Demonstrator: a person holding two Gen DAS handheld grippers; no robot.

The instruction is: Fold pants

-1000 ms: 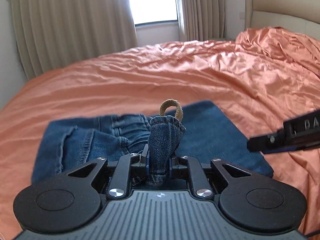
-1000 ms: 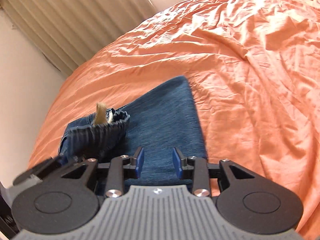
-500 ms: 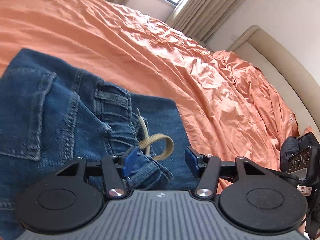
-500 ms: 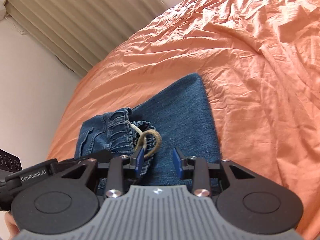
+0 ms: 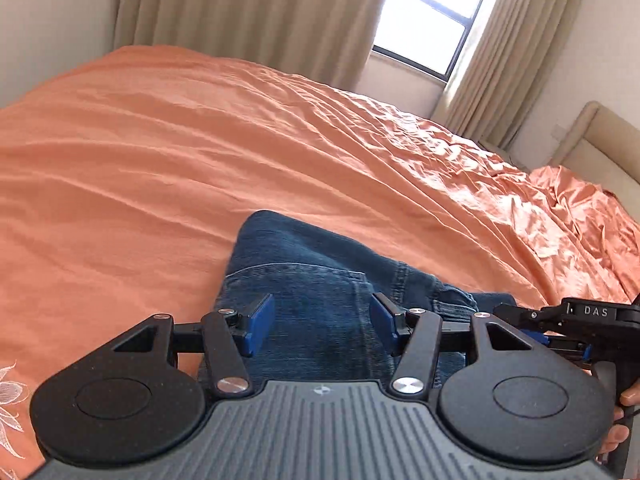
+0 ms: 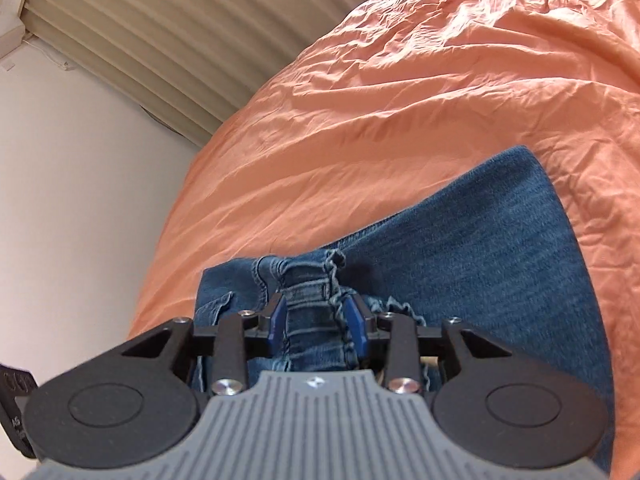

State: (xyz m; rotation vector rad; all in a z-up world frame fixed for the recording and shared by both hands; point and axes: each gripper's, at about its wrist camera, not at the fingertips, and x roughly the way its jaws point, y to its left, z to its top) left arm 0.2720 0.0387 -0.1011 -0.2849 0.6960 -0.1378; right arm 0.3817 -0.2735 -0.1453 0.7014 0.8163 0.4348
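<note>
Folded blue denim pants (image 5: 320,280) lie on the orange bedsheet (image 5: 160,152). My left gripper (image 5: 322,326) is open and empty, hovering just over the pants' back-pocket side. My right gripper (image 6: 318,322) is open with its blue pads either side of the gathered waistband (image 6: 308,300), close above it; whether it touches the waistband is unclear. The pants also show in the right wrist view (image 6: 500,248), the folded legs stretching away to the right. The right gripper shows at the right edge of the left wrist view (image 5: 560,320).
The orange sheet (image 6: 400,100) is wrinkled, more rumpled toward the headboard (image 5: 592,148) at far right. Beige curtains (image 5: 240,16) and a window (image 5: 428,28) stand behind the bed. A white wall (image 6: 80,160) borders the bed's left side.
My left gripper let go of the waistband, opened wide and swung left over the pocket side. My right gripper moved down and in over the waistband. The drawstring loop is hidden now.
</note>
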